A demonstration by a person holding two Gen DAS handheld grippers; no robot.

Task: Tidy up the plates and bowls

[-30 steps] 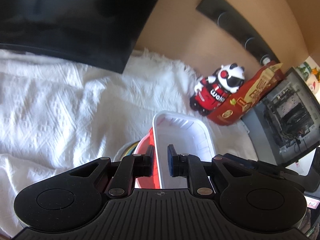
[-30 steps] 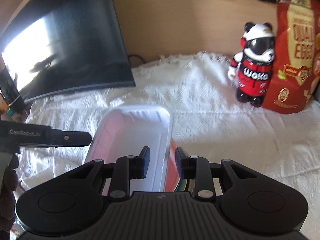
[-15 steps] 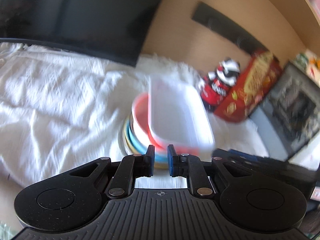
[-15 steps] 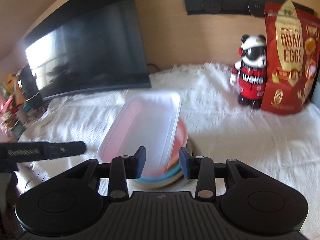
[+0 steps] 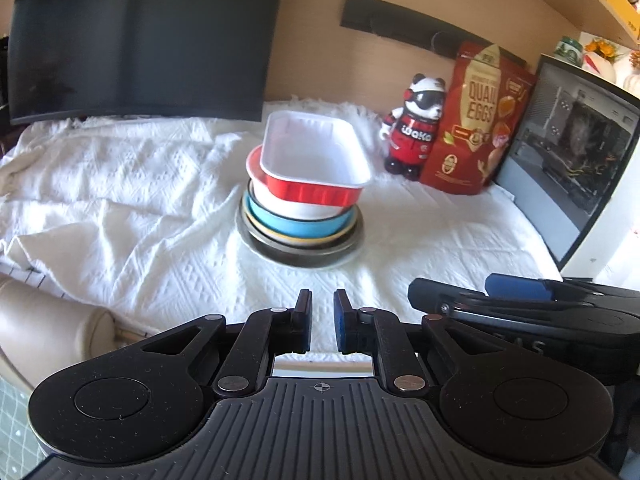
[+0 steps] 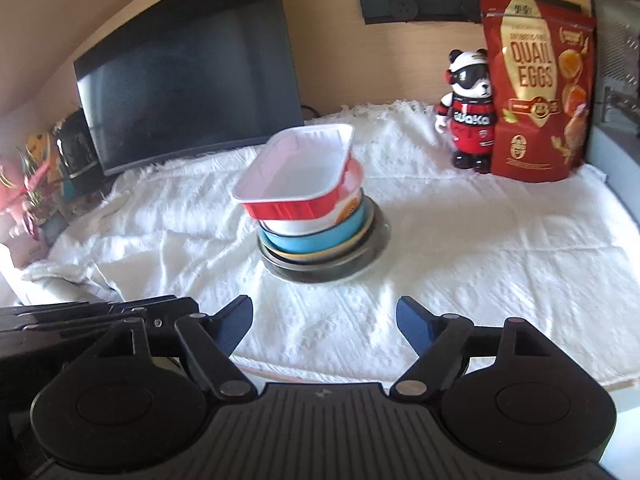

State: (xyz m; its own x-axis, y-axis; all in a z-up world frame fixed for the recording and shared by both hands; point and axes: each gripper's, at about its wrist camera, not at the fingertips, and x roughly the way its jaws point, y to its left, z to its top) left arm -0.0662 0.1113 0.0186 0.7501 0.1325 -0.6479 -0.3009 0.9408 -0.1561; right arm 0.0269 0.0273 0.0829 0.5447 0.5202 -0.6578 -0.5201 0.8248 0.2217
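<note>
the stack of dishes (image 5: 302, 216) stands alone mid-bench on the white cloth (image 5: 120, 184), with bare cloth open on every side and between it and the near edge. behind it to the left the dark monitor (image 5: 144, 40) walls off the back; to the right the panda figure (image 5: 416, 128), the quail eggs bag (image 5: 480, 120) and the computer case (image 5: 572, 160) block that corner. the right hand-held gripper (image 6: 324, 320) lies close beside the left hand-held gripper (image 5: 320, 320)
</note>
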